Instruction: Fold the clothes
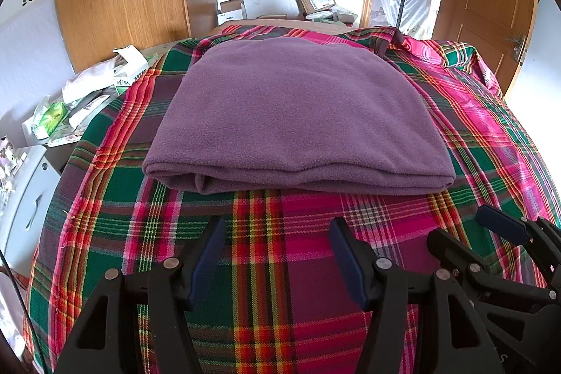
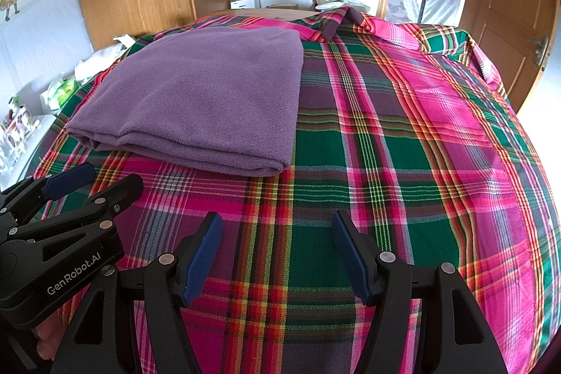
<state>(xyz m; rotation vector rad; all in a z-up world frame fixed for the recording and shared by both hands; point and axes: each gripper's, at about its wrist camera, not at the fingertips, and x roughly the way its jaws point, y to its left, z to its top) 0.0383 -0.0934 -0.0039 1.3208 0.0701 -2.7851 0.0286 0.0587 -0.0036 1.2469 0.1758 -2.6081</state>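
The purple fleece garment lies folded into a flat rectangle on the plaid bedspread, toward the left half of the bed in the right wrist view, its thick folded edge facing the cameras. The only clearly readable writing is "GenRobot.AI" in white on the body of the left gripper, seen from the right wrist camera. A white and green carton beside the bed carries print too small to read, and the shipping label on the brown cardboard box behind the bed is also illegible. The left gripper hovers just short of the garment's near edge with its jaws apart and empty; the right gripper hangs over bare bedspread, jaws likewise spread and holding nothing. In the left wrist view the right gripper is cut off by the frame's right edge. How many layers the fold holds cannot be told. To the right of the garment the bedspread lies bare out to the bed's edge, near the wooden door; clutter crowds the left side.
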